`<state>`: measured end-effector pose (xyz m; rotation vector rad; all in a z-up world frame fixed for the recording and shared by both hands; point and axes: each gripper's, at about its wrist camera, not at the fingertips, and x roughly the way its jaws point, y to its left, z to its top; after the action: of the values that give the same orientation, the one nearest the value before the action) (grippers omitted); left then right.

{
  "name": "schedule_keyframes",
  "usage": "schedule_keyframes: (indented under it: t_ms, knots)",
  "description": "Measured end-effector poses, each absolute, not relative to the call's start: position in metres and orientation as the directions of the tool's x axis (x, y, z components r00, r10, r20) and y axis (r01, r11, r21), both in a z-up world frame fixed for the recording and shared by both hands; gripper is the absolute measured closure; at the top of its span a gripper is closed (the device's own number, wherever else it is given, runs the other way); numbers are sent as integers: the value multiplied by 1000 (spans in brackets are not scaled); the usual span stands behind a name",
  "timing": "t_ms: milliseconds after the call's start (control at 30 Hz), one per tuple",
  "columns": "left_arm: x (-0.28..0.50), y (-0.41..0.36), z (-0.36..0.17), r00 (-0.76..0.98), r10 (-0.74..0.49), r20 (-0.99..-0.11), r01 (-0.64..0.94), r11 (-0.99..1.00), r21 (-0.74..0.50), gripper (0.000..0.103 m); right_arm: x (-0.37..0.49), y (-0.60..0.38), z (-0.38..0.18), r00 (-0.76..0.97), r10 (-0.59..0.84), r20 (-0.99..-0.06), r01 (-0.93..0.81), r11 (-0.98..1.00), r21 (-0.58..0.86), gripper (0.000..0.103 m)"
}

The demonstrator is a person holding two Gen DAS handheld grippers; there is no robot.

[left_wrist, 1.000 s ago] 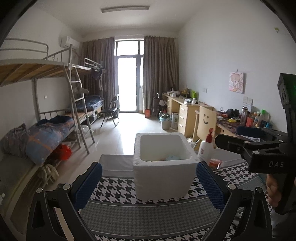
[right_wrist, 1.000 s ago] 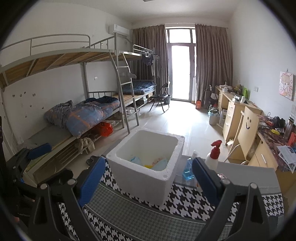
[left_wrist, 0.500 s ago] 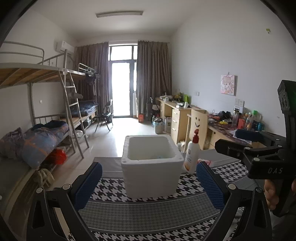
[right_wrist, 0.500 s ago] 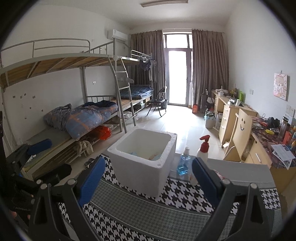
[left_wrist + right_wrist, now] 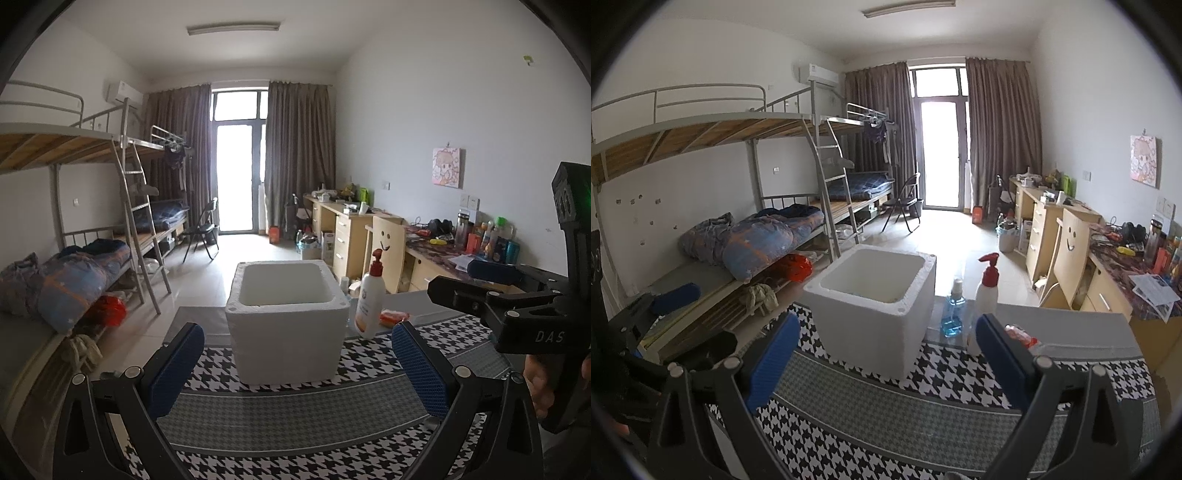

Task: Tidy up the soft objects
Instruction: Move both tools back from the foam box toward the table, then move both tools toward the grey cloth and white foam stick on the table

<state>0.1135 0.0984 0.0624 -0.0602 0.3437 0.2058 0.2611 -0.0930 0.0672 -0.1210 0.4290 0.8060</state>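
Observation:
A white foam box (image 5: 288, 321) stands on the houndstooth-covered table (image 5: 295, 424), straight ahead of both grippers. My left gripper (image 5: 295, 363) is open and empty, and its blue pads frame the box from a short way back. My right gripper (image 5: 886, 356) is also open with nothing between its pads, facing the same box (image 5: 875, 317) from the right. From this low angle the box walls hide whatever lies inside. No soft object shows on the table.
Right of the box stand a white lotion bottle with a red pump (image 5: 370, 295), a blue liquid bottle (image 5: 953, 314) and an orange-red packet (image 5: 394, 316). Bunk beds (image 5: 757, 240) line the left wall, desks (image 5: 1052, 229) the right. A hand (image 5: 543, 384) holds the right gripper.
Both grippers have drawn back and lowered from the box. It looks smaller and farther now, and the coloured items seen inside it earlier are out of sight. Both stay open.

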Motion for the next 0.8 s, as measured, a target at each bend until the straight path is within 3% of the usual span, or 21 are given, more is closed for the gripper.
schedule_keyframes:
  t_ms: [800]
  knots:
    - [108, 70, 44, 936, 109, -335, -128, 991, -38, 1, 237, -136, 49, 685, 629, -368, -669, 743, 23, 5]
